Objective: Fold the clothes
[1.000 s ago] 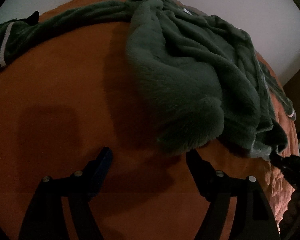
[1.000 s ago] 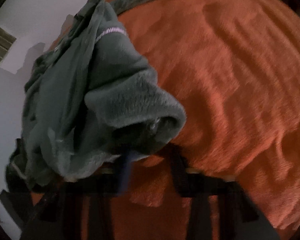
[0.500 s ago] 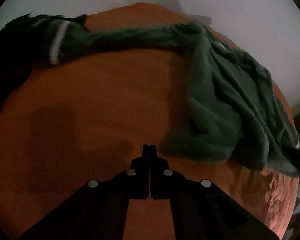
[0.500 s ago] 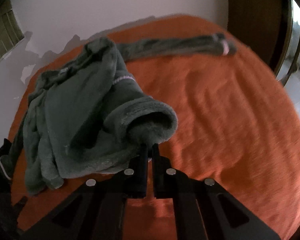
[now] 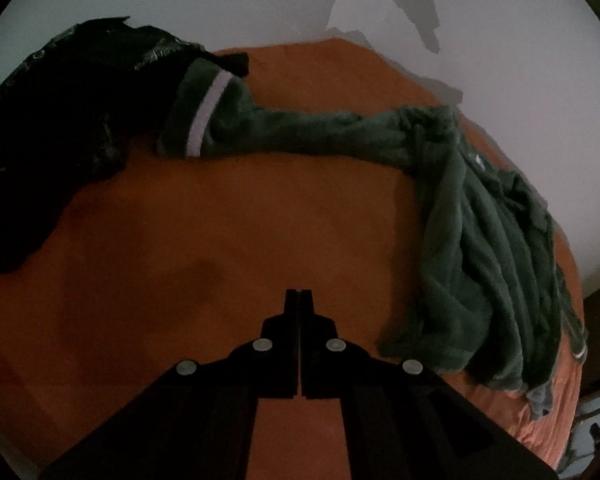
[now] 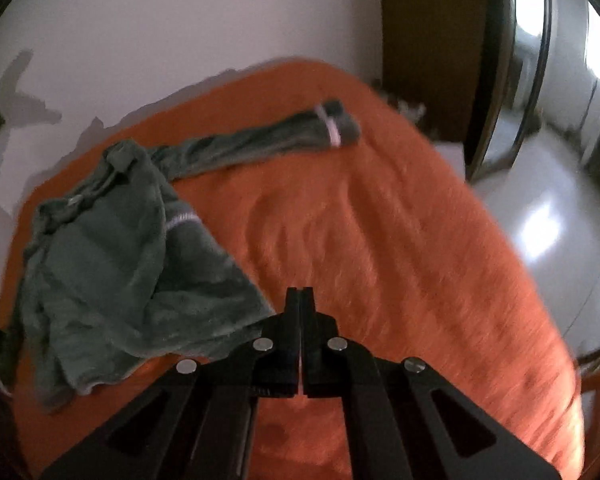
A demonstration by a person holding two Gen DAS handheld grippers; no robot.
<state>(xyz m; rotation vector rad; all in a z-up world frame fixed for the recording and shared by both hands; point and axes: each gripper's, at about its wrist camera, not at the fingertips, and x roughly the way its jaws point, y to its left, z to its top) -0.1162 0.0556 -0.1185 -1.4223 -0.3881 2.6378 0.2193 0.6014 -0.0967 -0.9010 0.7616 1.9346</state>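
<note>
Jaws of both the left gripper [image 5: 299, 292] and right gripper [image 6: 300, 290] are pressed together, empty, above the orange bed cover [image 5: 228, 232], where the fuzzy dark-green fleece top [image 6: 120, 264] lies bunched and unfolded, one sleeve stretched out, whereas earlier the right gripper pinched its hem.

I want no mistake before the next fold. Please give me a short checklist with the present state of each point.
1. Left claw shut and empty: ok.
2. Right claw shut and empty: ok.
3. Green fleece garment lies flat: not ok, bunched.
4. Long sleeve stretched out on the orange bed cover: ok.
5. Sleeve cuff free of the dark cloth pile: not ok, touching.
</note>
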